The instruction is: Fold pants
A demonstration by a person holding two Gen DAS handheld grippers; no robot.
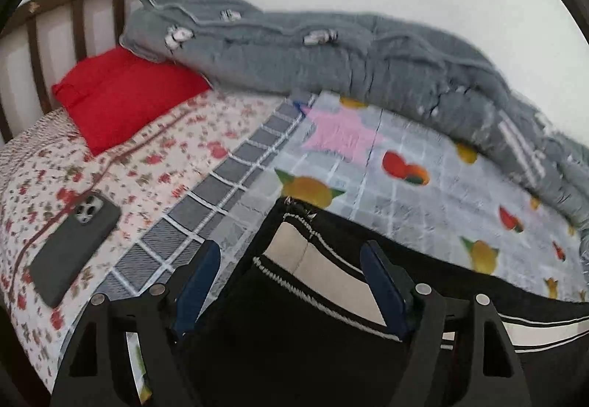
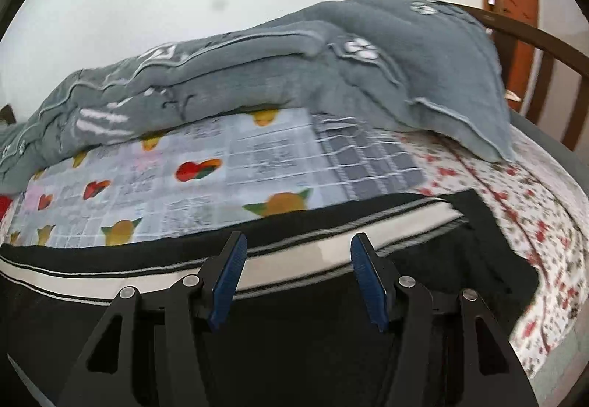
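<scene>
Left wrist view: the left gripper [image 1: 291,259] stands with jaws wide apart, nothing pressed between the blue pads. The black pants with white side stripes [image 1: 316,326] lie flat on the fruit-print bedspread [image 1: 405,186], below the gripper. A dark-cased phone [image 1: 75,252] lies on the floral sheet [image 1: 154,164]; a red pillow [image 1: 129,97] is near the headboard.

Right wrist view: the right gripper [image 2: 296,259] hangs parted, holding nothing, above the pants [image 2: 294,351]. A grey quilted duvet [image 2: 276,75] is bunched along the wall.
</scene>
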